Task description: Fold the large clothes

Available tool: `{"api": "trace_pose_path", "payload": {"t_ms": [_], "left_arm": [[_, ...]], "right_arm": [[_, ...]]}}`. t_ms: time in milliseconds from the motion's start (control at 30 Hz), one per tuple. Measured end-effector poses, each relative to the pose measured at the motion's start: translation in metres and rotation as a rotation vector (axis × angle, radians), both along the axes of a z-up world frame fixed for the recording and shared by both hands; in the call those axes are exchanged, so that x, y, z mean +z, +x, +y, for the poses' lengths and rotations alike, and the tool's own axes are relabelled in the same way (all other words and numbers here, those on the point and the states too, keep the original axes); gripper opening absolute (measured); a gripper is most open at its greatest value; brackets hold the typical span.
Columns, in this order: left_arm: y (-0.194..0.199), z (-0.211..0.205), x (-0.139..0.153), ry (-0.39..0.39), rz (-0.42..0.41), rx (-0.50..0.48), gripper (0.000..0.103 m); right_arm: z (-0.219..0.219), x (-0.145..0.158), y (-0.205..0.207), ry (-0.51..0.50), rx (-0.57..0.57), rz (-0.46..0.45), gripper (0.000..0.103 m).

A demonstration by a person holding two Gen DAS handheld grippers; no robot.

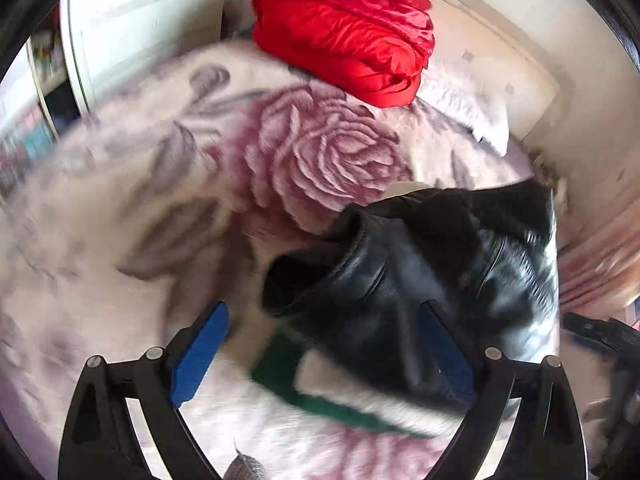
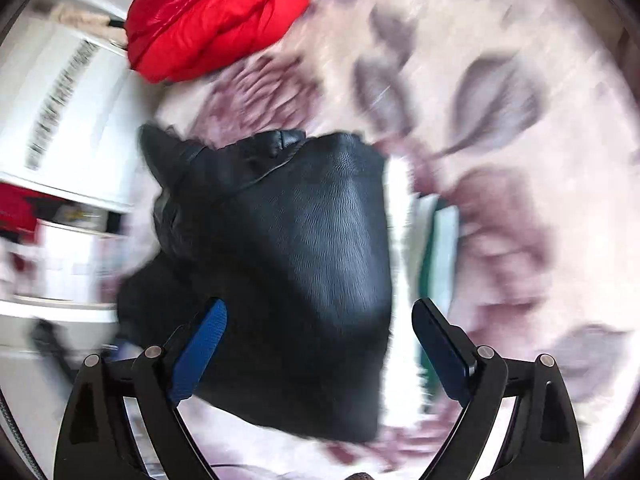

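Note:
A black leather jacket (image 1: 420, 264) lies bunched on a rose-patterned bedspread (image 1: 320, 152), one sleeve opening (image 1: 296, 280) facing me. My left gripper (image 1: 324, 344) is open just above it, its right blue pad against the leather. In the right wrist view the jacket (image 2: 304, 240) lies as a dark folded mass between my right gripper's (image 2: 320, 344) open fingers, which hover over it. Both views are motion-blurred.
A folded red puffy jacket (image 1: 348, 28) sits at the far end of the bed, also in the right wrist view (image 2: 212, 12). A white and green striped cloth (image 1: 348, 388) lies under the black jacket. A white pillow (image 1: 468, 108) and white wardrobe (image 1: 144, 24) stand beyond.

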State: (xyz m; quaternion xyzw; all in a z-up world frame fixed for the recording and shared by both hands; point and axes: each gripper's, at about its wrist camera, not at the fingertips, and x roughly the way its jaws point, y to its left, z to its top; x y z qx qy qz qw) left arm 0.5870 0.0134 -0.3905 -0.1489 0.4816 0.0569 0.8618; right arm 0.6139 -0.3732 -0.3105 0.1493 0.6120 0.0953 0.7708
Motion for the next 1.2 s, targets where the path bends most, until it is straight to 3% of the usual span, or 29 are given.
{"api": "trace_pose_path", "payload": {"t_ms": [33, 133, 233, 400, 767, 1200], "left_arm": [[-0.005, -0.003, 0.007, 0.047, 0.0, -0.012, 0.097], [-0.024, -0.014, 0.026, 0.151, 0.004, -0.059, 0.098], [-0.049, -0.024, 0.05, 0.208, -0.008, -0.111, 0.099], [-0.099, -0.038, 0.105, 0.254, -0.045, -0.183, 0.1], [-0.222, -0.04, 0.227, 0.259, -0.143, -0.235, 0.1], [-0.365, -0.042, 0.337, 0.284, -0.272, -0.254, 0.1]], "right_arm": [[0.007, 0.014, -0.015, -0.132, -0.005, -0.047, 0.097], [0.028, 0.041, -0.063, -0.371, -0.008, -0.134, 0.099], [0.046, 0.061, -0.106, -0.469, -0.051, -0.149, 0.099], [0.063, 0.109, -0.174, -0.539, -0.139, -0.17, 0.099], [0.094, 0.259, -0.342, -0.632, -0.235, -0.306, 0.099], [0.109, 0.412, -0.534, -0.624, -0.297, -0.493, 0.099]]}}
